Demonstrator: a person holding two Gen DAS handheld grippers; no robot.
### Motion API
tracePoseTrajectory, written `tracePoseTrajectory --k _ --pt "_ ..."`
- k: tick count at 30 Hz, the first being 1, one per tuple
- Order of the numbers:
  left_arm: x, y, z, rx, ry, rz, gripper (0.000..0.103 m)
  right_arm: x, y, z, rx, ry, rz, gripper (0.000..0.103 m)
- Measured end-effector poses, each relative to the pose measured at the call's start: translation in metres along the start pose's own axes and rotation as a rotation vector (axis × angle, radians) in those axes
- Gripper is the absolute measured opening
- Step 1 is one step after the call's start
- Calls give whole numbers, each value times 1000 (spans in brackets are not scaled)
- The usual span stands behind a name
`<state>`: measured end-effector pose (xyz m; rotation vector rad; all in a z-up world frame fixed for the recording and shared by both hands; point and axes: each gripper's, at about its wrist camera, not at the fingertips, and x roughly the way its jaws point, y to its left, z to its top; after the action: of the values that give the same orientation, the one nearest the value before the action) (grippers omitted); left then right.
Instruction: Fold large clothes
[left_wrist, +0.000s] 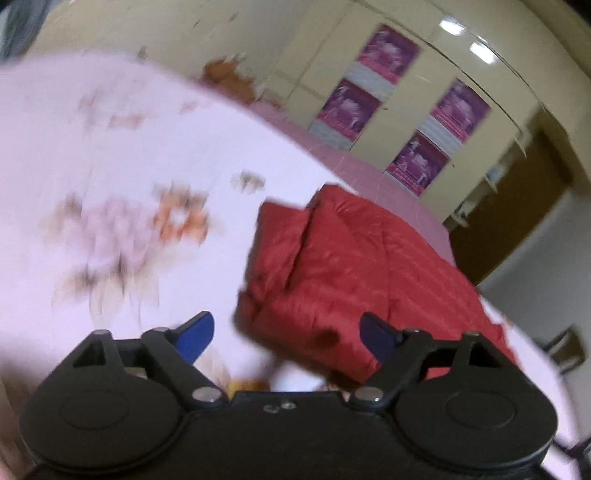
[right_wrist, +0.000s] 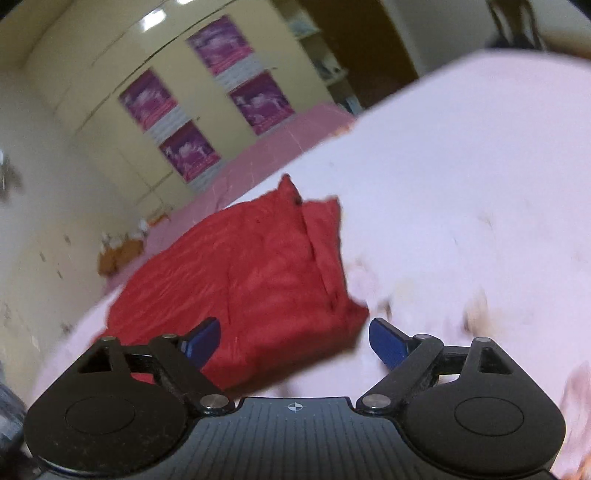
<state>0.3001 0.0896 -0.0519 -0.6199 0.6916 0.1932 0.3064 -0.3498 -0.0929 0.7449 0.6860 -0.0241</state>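
A red quilted garment (left_wrist: 354, 266) lies folded into a thick block on a pale pink floral bedsheet (left_wrist: 122, 147). In the left wrist view my left gripper (left_wrist: 288, 334) hovers above the block's near corner, its blue pads wide apart with nothing between them. The right wrist view shows the same red garment (right_wrist: 258, 280) on the bedsheet (right_wrist: 461, 184). My right gripper (right_wrist: 293, 341) stands open just above the block's near edge and holds nothing. Both views are blurred and tilted.
A cream wardrobe (left_wrist: 424, 66) with purple posters (left_wrist: 388, 51) stands behind the bed, also seen as the wardrobe (right_wrist: 122, 85) in the right wrist view. A pink strip of bed cover (right_wrist: 277, 144) runs along the far edge. A dark doorway (left_wrist: 517, 206) is at the right.
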Motion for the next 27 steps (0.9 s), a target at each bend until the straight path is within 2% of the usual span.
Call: tracePoseTrajectory --k 3,10,12,13,22,27 --pt "3 9 -8 -84 25 -41 80 -1 -13 -1 119 7 25 87" --pt "16 16 -19 -212 41 -77 78 -7 -23 0 207 -3 57 86" --pt "21 20 -19 -240 36 -87 77 -5 -26 -1 231 5 60 81" --pt "23 21 -18 -254 32 -91 77 -2 -28 -1 249 14 64 74" --pt "50 23 -1 -305 7 -119 73 18 -37 -4 354 8 93 72" --pt "69 20 9 -314 5 -132 70 33 -29 2 345 5 103 70"
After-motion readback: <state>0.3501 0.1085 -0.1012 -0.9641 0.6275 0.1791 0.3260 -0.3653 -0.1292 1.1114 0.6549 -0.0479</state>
